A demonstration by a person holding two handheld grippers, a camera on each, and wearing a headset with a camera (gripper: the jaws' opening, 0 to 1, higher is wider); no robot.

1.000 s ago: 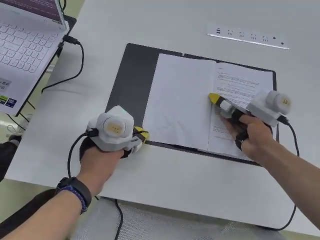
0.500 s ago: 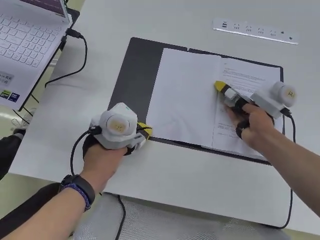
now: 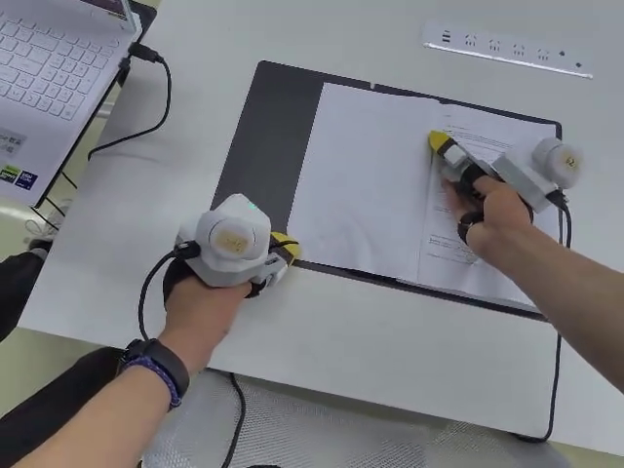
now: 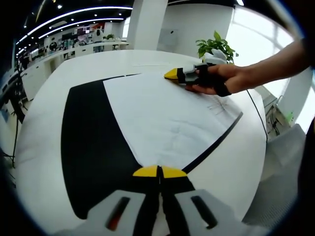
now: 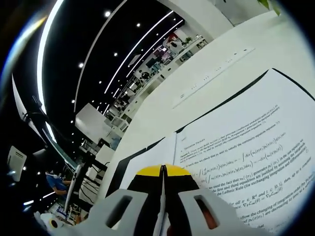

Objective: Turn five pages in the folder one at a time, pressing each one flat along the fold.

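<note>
A black folder (image 3: 263,136) lies open on the white table, a blank turned page (image 3: 370,175) on its left half and a printed page (image 3: 487,146) on the right. My right gripper (image 3: 436,142) is shut, its yellow tips resting on the paper along the fold near the top of the printed page (image 5: 246,147). My left gripper (image 3: 289,244) is shut with nothing in it, at the folder's near edge by the blank page's lower left corner (image 4: 147,147). The right gripper (image 4: 170,74) shows far across the page in the left gripper view.
A white laptop (image 3: 49,68) sits at the far left with a black cable (image 3: 156,107) trailing toward the folder. A white power strip (image 3: 507,49) lies beyond the folder. Cables run from both grippers off the near table edge.
My right gripper has slid along the fold toward the top of the page. The left gripper has stayed put; the head camera shifted.
</note>
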